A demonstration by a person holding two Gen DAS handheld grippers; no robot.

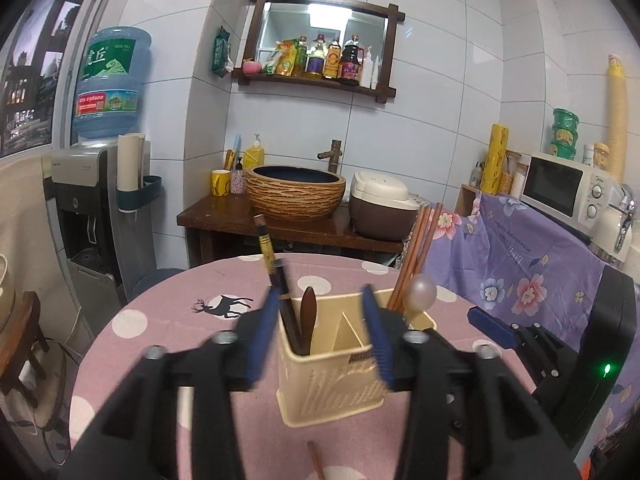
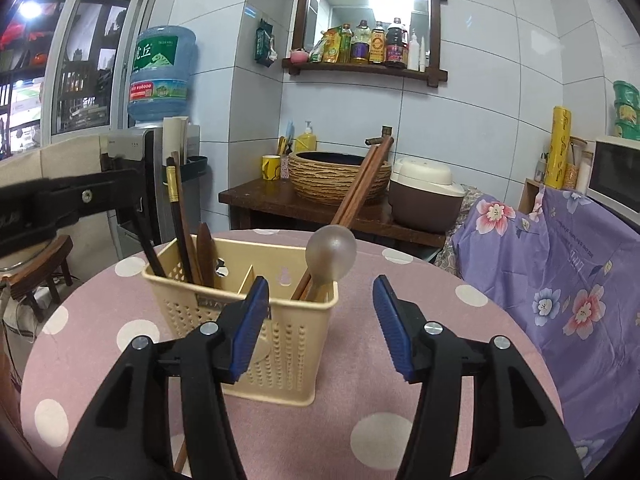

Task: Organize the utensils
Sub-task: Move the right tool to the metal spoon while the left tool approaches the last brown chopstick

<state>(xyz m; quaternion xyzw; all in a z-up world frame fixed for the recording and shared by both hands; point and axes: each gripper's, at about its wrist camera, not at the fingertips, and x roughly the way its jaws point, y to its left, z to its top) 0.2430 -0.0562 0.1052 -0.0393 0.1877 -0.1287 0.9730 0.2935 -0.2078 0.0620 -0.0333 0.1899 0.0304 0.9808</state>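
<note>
And here is the cream plastic utensil caddy [image 2: 244, 320], a boxy, perforated thing with thin dividers splitting it into compartments, standing upright near the middle of the round table [image 2: 440, 360] on a pink cloth with white polka dots and a black deer print. In its left compartment lean dark lacquered chopsticks [image 2: 178, 216] with a gold band near the top, alongside a dark wooden spoon [image 2: 206, 254] with a pointed oval blade. Over in the right compartment, a bundle of reddish-brown wooden chopsticks [image 2: 362, 184] tilts away to the right, and beside them stands a translucent, pearly round-bowled ladle [image 2: 331, 252]. The left gripper [image 1: 320, 336], black with ribbed blue pads, has its jaws about half open, straddling the caddy's near wall, the pads clear of everything and nothing held; the picture there is a touch blurred. The right gripper [image 2: 320, 328] also stands about half open and empty, its left pad in front of the caddy's near right corner, its right pad over bare cloth. One more brown stick [image 1: 316, 460] lies flat on the cloth at the near edge of the table. Behind, glossy white wall tiles, a dark wooden counter [image 1: 280, 224] carrying a woven-textured basin [image 1: 296, 192] and a rice cooker [image 1: 380, 208], a framed shelf of sauce bottles [image 1: 320, 60], a water dispenser [image 1: 92, 184] at left and a purple floral cloth [image 2: 560, 272] at right.
</note>
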